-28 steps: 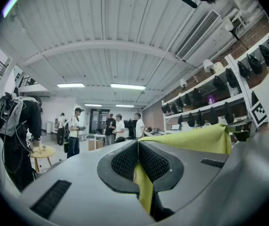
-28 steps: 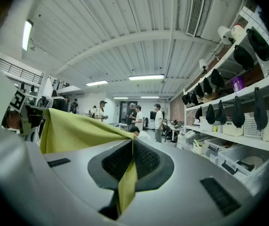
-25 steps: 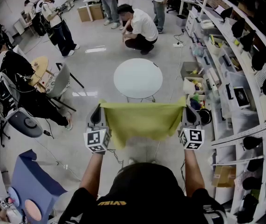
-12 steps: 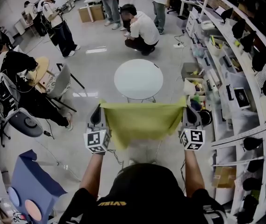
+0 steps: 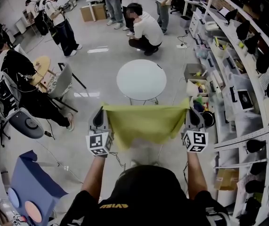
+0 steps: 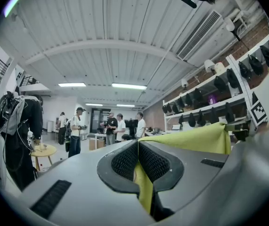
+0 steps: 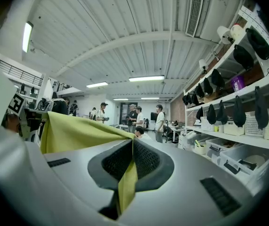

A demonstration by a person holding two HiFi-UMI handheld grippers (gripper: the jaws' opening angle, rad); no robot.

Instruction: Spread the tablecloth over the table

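Note:
A yellow-green tablecloth [image 5: 145, 121] hangs stretched between my two grippers, in front of a round white table [image 5: 141, 79] that stands a short way ahead. My left gripper [image 5: 101, 111] is shut on the cloth's left top corner; the cloth [image 6: 191, 139] runs off to the right from its pads [image 6: 125, 161]. The right gripper [image 5: 189, 108] is shut on the right top corner, with the cloth [image 7: 73, 132] trailing left and a strip [image 7: 126, 185] hanging between the pads [image 7: 143, 160]. Both point level toward the table.
Shelves [image 5: 238, 65] with bins and dark helmets run along the right. A crouching person [image 5: 146, 29] is beyond the table, others stand farther back. A small wooden table [image 5: 41, 68] and grey chair [image 5: 61, 82] stand left. A blue object [image 5: 30, 185] is at lower left.
None of the grippers or cloth moved. The head view drifted slightly, so the table and the crouching person sit a little more to the right.

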